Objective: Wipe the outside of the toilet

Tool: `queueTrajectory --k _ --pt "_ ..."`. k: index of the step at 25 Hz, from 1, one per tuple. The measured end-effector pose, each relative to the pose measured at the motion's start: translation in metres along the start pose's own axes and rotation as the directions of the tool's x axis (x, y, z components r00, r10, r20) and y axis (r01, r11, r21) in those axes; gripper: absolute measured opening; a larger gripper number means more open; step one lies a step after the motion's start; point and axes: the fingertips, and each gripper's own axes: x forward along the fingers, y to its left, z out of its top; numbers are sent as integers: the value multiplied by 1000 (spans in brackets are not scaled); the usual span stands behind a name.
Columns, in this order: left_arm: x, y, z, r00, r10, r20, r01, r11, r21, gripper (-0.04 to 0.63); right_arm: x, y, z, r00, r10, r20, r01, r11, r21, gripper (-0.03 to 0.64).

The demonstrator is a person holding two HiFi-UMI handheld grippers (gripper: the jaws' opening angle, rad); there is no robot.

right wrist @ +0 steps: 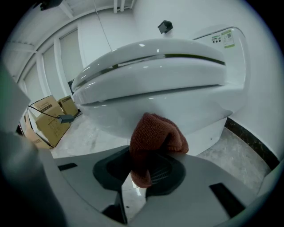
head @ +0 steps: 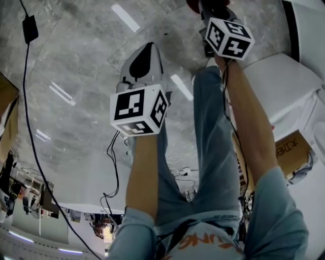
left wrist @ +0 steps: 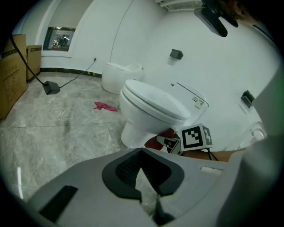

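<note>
The white toilet stands against the wall, lid down; in the right gripper view its bowl fills the frame just ahead. My right gripper is shut on a rust-red knitted cloth, held up against the underside of the bowl. In the head view that gripper is at the top, beside the toilet. The left gripper view shows the cloth at the base of the bowl. My left gripper hangs over the floor, away from the toilet, its jaws shut with nothing in them.
A pink rag lies on the marble floor left of the toilet. A second white fixture stands behind. Cardboard boxes line the left side, another box by the toilet. A cable with a black adapter crosses the floor.
</note>
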Motion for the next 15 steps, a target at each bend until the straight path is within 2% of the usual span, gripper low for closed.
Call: queueTrajectory --k 7,15 --pt "-29 54 11 1000 -6 -4 6 1000 -15 -6 23 64 -6 1000 3 -16 -2 999 37 81" --pt "-52 116 30 1000 18 4 -18 999 -34 -6 53 129 -4 999 24 -37 -24 999 24 81"
